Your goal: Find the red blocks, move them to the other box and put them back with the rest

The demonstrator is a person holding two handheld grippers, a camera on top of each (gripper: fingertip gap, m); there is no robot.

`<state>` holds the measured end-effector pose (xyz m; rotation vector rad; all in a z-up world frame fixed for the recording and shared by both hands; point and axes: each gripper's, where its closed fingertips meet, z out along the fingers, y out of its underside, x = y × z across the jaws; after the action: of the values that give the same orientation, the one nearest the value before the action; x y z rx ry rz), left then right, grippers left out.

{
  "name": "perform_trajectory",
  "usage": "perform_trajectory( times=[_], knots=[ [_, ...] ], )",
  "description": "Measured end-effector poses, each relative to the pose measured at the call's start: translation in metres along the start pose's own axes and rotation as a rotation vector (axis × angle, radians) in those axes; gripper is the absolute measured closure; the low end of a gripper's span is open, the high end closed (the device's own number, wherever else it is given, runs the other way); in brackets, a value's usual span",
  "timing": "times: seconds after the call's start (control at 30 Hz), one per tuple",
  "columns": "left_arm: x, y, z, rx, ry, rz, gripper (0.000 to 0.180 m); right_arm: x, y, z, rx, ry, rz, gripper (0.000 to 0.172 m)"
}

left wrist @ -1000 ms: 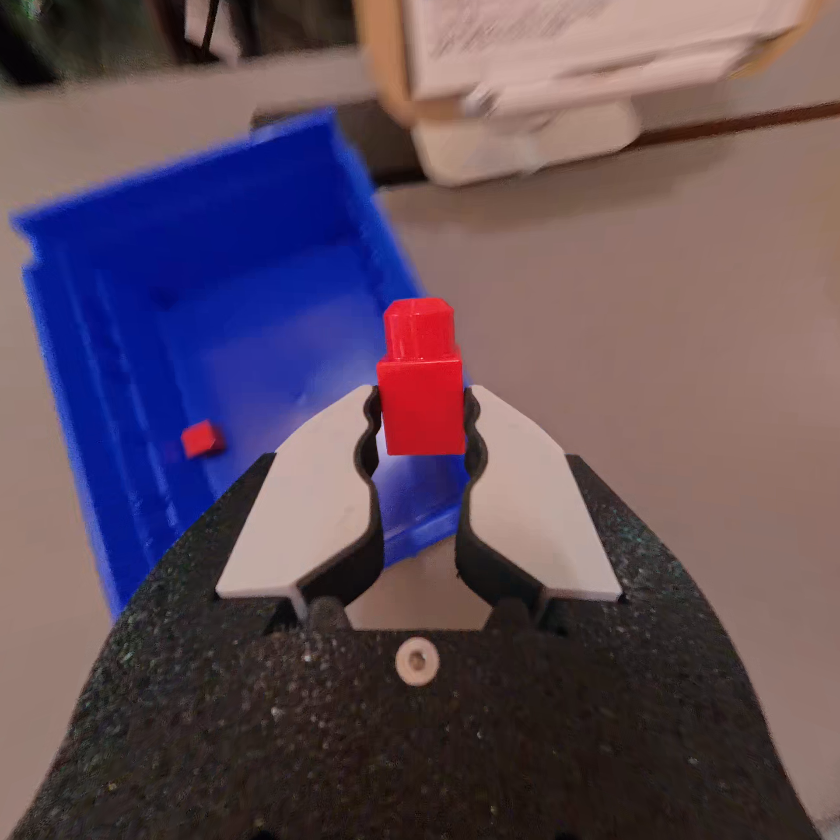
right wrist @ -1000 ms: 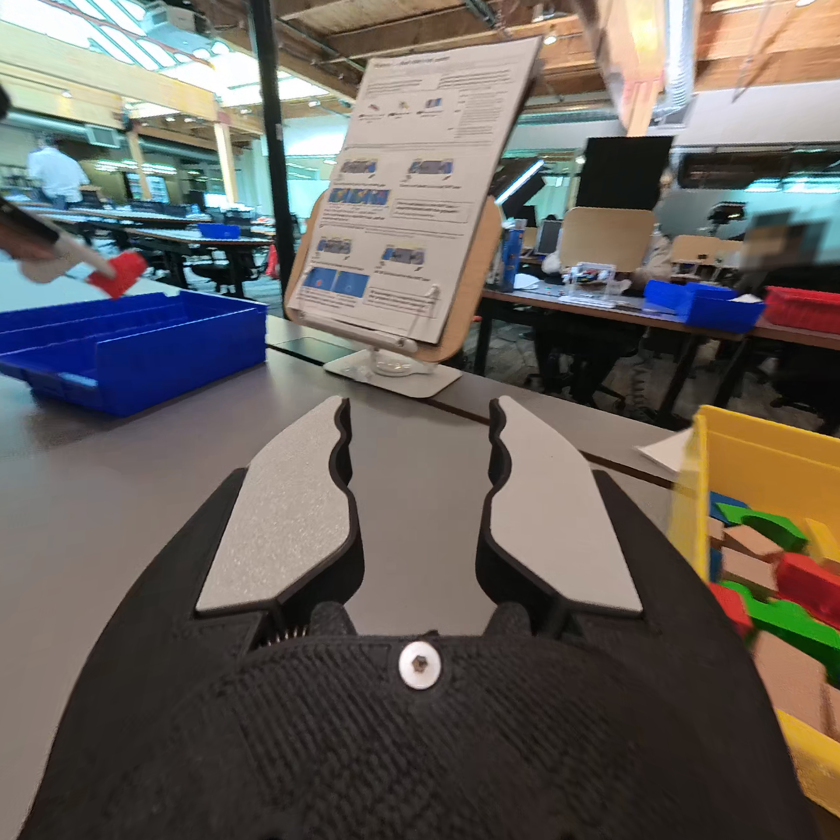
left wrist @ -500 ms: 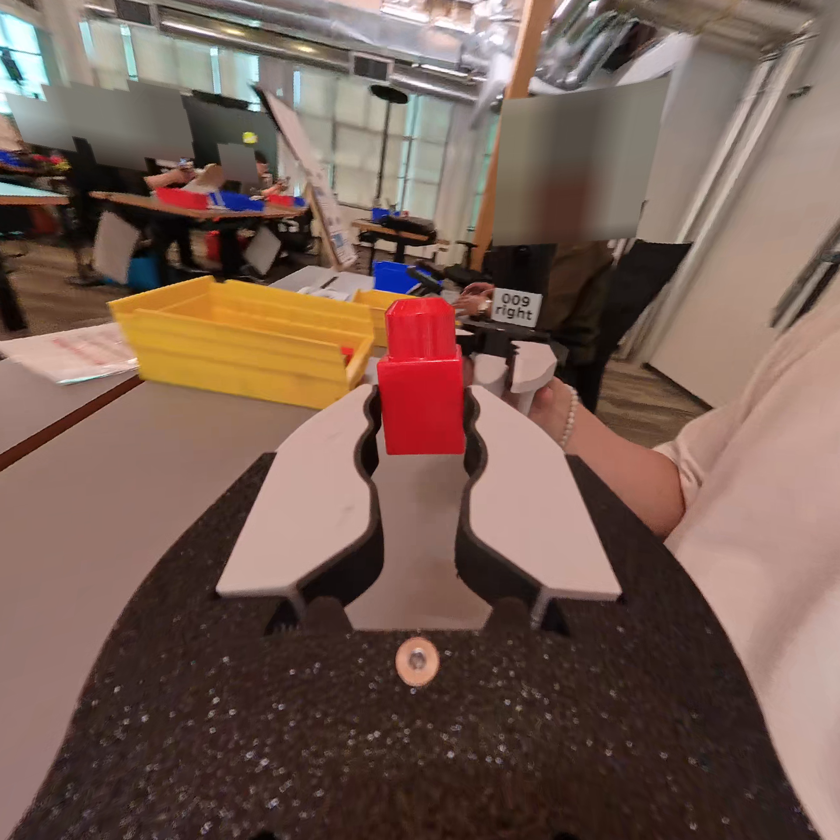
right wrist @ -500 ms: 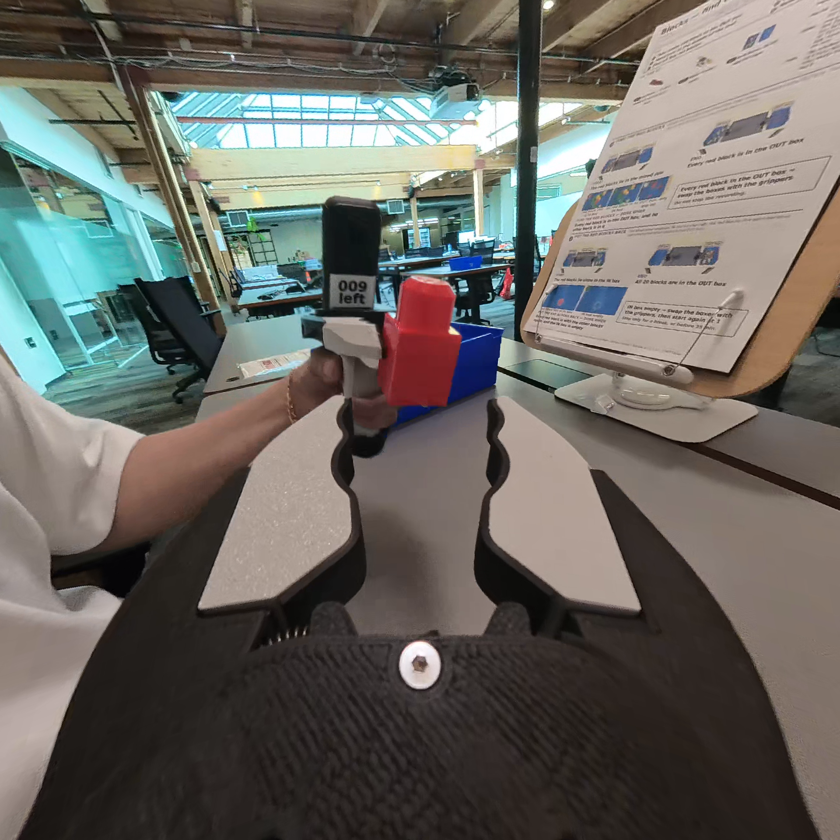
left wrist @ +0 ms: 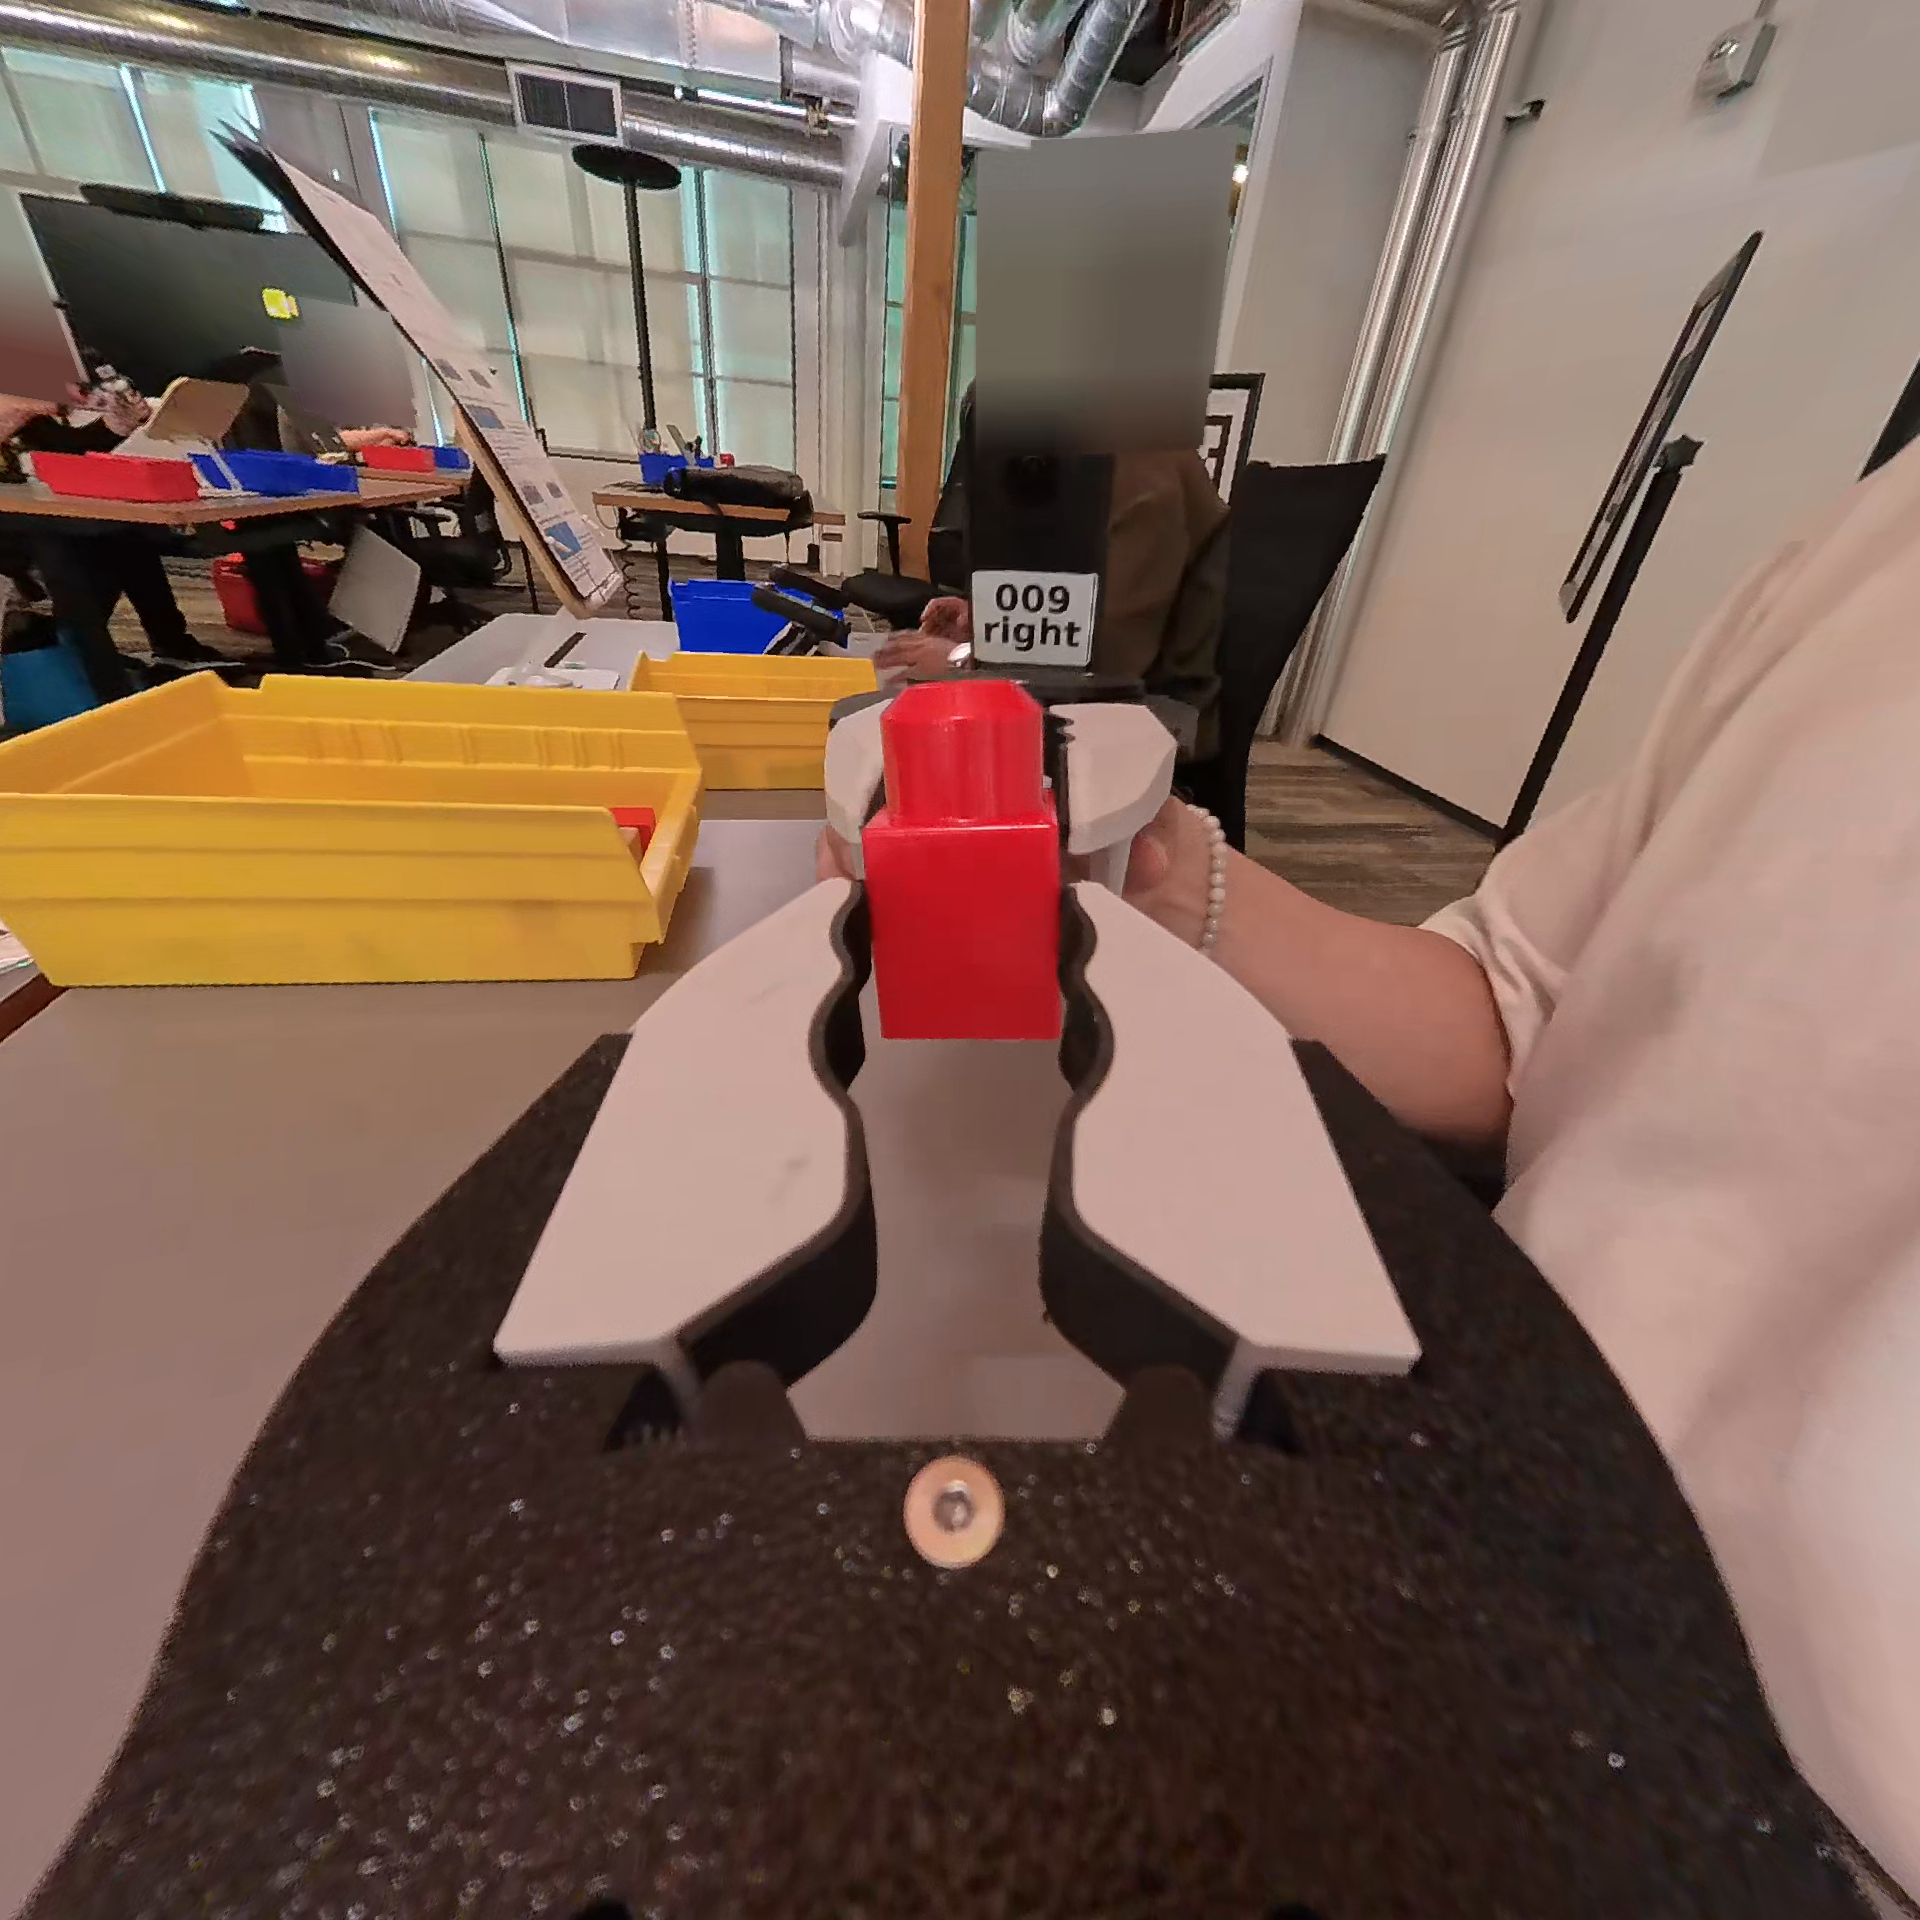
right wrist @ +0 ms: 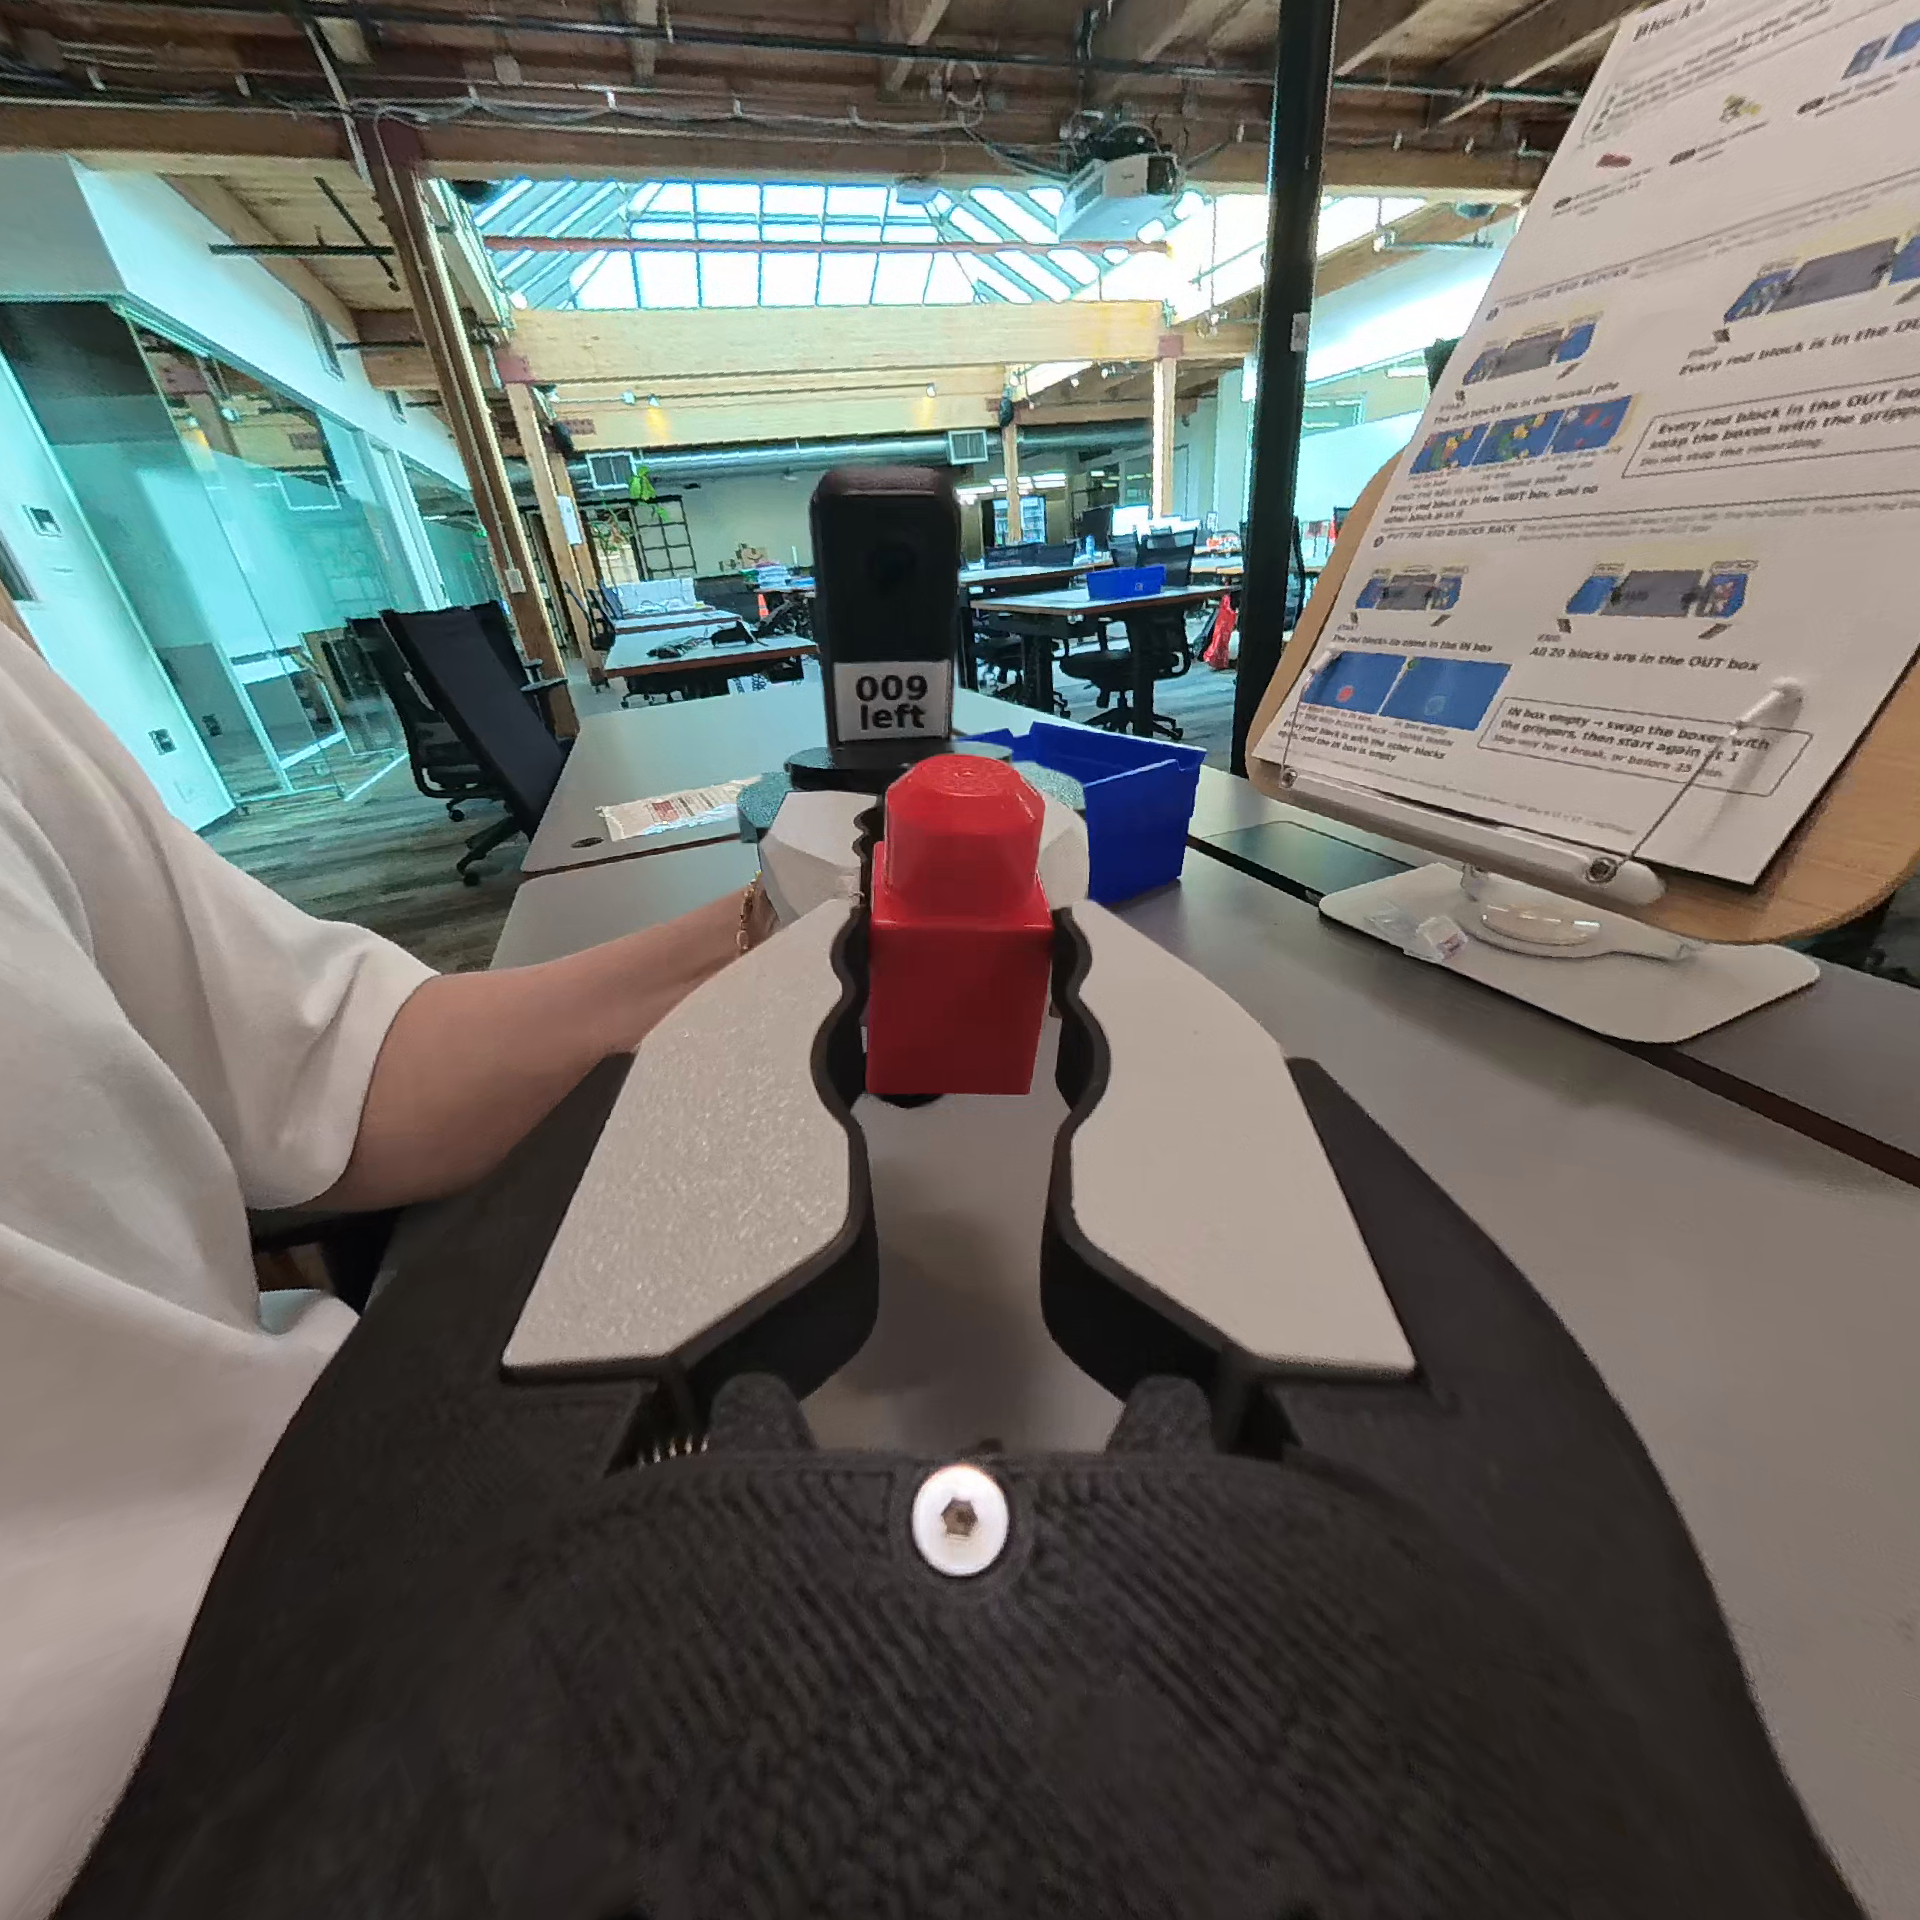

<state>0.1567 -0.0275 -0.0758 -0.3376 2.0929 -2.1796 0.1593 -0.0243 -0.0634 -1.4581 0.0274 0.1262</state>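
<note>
One red block with a round stud on top (left wrist: pixel 961 935) sits upright between the pads of my left gripper (left wrist: pixel 961 914), which press on its two sides. My right gripper (right wrist: pixel 954 925) faces the left one and its pads press on the same red block (right wrist: pixel 951 987) from the opposite end. Each gripper shows in the other's view: the right one (left wrist: pixel 1003 774) behind the block, the left one (right wrist: pixel 925 847) likewise. The block is held above the grey table (left wrist: pixel 260 1143). The yellow box (left wrist: pixel 312 862) stands to the left in the left wrist view, with a red piece at its near corner. The blue box (right wrist: pixel 1132 821) stands behind in the right wrist view.
An instruction board on a white stand (right wrist: pixel 1662 520) is at the right in the right wrist view. A second yellow box (left wrist: pixel 758 707) lies on the table behind. The person's forearms (left wrist: pixel 1351 997) and pale sleeves frame both views. Other desks, chairs and people fill the background.
My left gripper swung away from above the blue box, carrying the red block to meet my right gripper. My right gripper turned towards it and its open pads closed on the block.
</note>
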Motion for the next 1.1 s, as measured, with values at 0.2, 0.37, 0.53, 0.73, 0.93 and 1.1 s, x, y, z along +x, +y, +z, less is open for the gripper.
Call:
perform_trajectory(
  times=[0.2, 0.37, 0.53, 0.73, 0.93, 1.1],
  knots=[
    [-0.026, 0.016, -0.007, -0.078, -0.285, -0.011, 0.13, 0.059, -0.021, -0.054, 0.029, 0.336, 0.033, 0.138],
    [-0.03, 0.042, -0.023, -0.164, -0.435, 0.014, 0.127, 0.163, -0.03, -0.191, -0.06, 0.922, 0.111, 0.138],
    [-0.029, 0.055, -0.023, -0.219, -0.467, 0.04, 0.129, 0.24, -0.032, -0.255, -0.26, 1.161, 0.087, 0.138],
    [-0.03, 0.064, -0.024, -0.256, -0.483, 0.047, 0.131, 0.321, -0.015, -0.254, -0.483, 1.183, 0.117, 0.138],
    [-0.033, 0.074, -0.027, -0.297, -0.5, 0.052, 0.133, 0.354, 0.007, -0.21, -0.507, 1.057, 0.254, 0.138],
    [-0.036, 0.075, -0.03, -0.29, -0.51, 0.027, 0.132, 0.364, 0.014, -0.203, -0.54, 1.103, 0.238, 0.109]
  ],
)
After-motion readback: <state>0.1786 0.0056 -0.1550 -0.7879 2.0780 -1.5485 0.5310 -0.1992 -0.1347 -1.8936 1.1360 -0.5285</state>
